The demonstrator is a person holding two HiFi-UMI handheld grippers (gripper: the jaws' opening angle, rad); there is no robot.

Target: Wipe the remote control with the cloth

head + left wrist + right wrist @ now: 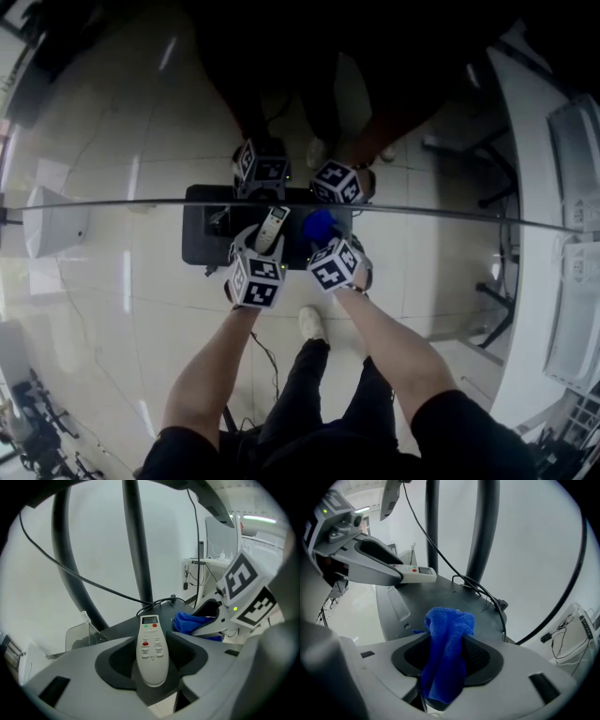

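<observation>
The white remote control [152, 648] lies lengthwise between the dark pads of my left gripper [152, 662], display end pointing away, and the jaws are shut on it. In the head view the remote [272, 228] is over the small black table [202, 234]. My right gripper [446, 660] is shut on the blue cloth [445, 653], which is bunched above the pads and hangs down through them. The cloth [319, 225] is just right of the remote, a small gap apart. From the right gripper view the remote [415, 575] sticks out of the left gripper's fingers [375, 571], above the tabletop.
Black cables [483, 592] run over the far part of the dark tabletop [436, 597], behind which two black poles [485, 527] rise. White desks [534, 234] stand at the right and a white box [56, 225] at the left. The person's shoe [312, 323] is below the table.
</observation>
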